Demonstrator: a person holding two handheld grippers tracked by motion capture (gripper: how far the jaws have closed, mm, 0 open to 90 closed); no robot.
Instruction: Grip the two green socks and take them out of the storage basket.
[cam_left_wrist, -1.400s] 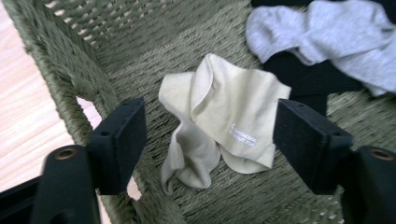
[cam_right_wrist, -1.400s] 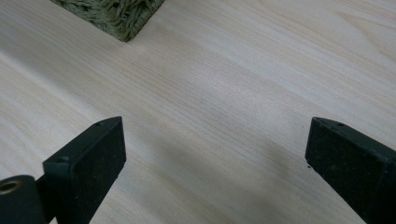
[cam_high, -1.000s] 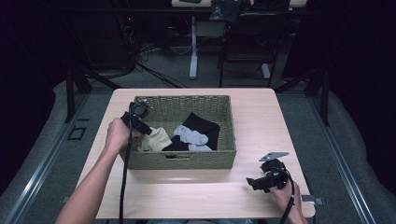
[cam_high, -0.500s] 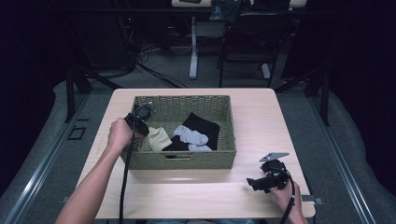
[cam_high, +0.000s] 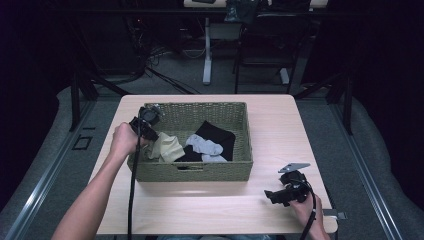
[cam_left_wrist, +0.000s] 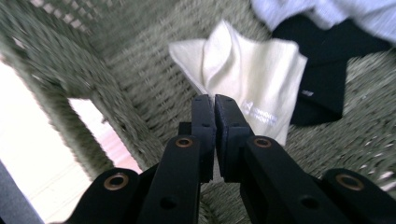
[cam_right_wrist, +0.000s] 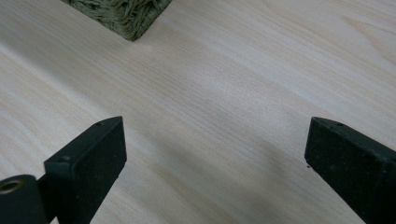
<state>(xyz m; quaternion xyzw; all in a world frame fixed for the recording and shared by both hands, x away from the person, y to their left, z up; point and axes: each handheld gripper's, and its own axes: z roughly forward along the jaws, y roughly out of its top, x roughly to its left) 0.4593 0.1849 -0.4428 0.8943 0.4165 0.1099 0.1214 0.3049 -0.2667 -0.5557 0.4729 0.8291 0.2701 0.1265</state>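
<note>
A woven olive basket (cam_high: 190, 170) sits mid-table and holds a cream cloth (cam_high: 167, 146), a pale grey cloth (cam_high: 205, 146) and a black cloth (cam_high: 220, 135). My left gripper (cam_high: 150, 131) reaches over the basket's left wall and points down into it. In the left gripper view it (cam_left_wrist: 215, 100) is shut with nothing visible between the jaws. The cream cloth (cam_left_wrist: 243, 79) lies on the basket floor just past the tips, overlapping the black cloth (cam_left_wrist: 322, 79). My right gripper (cam_high: 270, 195) rests low over the table's front right. Its jaws stand wide open (cam_right_wrist: 215, 140) over bare wood.
The light wooden table (cam_high: 280, 130) has free room right of the basket and along the front. A corner of the basket (cam_right_wrist: 126, 14) shows at the top of the right gripper view. Dark floor, chair legs and stands lie behind the table.
The left hand and gripper shifted slightly at the basket's left end, dipping and coming back. The cloths and the right gripper have not moved.
</note>
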